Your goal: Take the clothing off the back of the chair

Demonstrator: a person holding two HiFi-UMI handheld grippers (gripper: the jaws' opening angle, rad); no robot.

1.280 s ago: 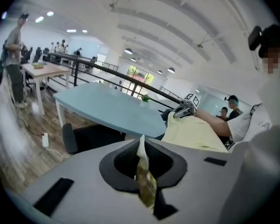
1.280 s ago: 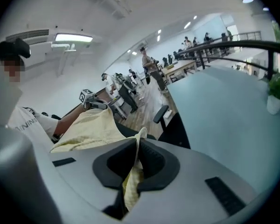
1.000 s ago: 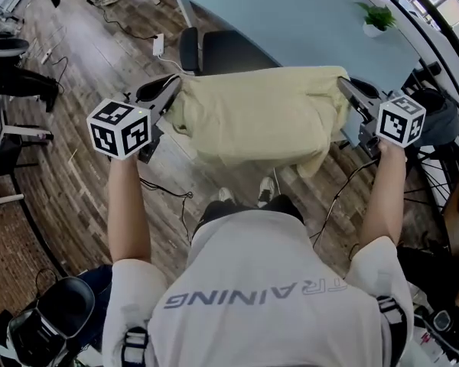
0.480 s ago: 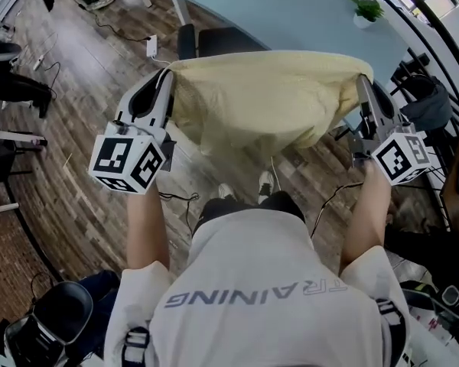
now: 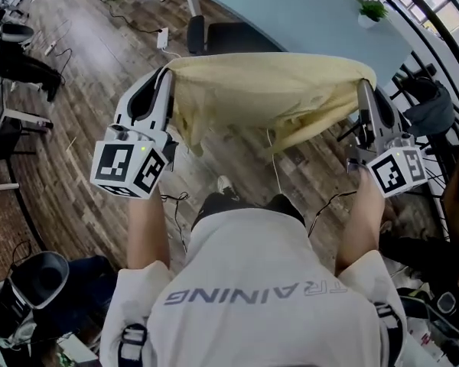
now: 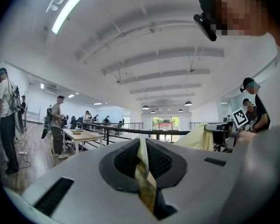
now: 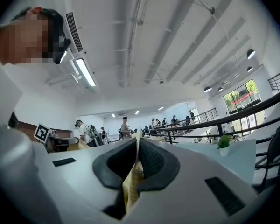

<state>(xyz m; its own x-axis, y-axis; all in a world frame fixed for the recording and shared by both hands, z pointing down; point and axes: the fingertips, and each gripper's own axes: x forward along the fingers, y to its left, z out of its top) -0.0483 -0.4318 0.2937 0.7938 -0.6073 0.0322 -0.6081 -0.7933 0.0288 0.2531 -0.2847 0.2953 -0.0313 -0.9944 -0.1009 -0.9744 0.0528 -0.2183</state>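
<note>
A pale yellow garment point(image 5: 271, 90) hangs stretched in the air between my two grippers, in front of the person's chest. The left gripper point(image 5: 167, 73) is shut on its left edge, and yellow cloth point(image 6: 144, 176) is pinched between the dark pads. Its right edge sits in the shut right gripper point(image 5: 361, 84), with a fold of the cloth point(image 7: 130, 183) in its jaws. Beyond the garment stands a black office chair point(image 5: 226, 37), its back bare, pushed up to the table. The garment sags in the middle, clear of the chair.
A light blue table point(image 5: 298, 10) with a small potted plant point(image 5: 372, 14) is behind the chair. Cables and a power strip point(image 5: 162, 38) lie on the wooden floor. Another black chair point(image 5: 30, 285) sits at lower left, and bags point(image 5: 432, 102) rest by the railing at right.
Both grippers have lifted the garment up and off the chair back. It went from draped over the chair to hanging free and stretched wide between them.
</note>
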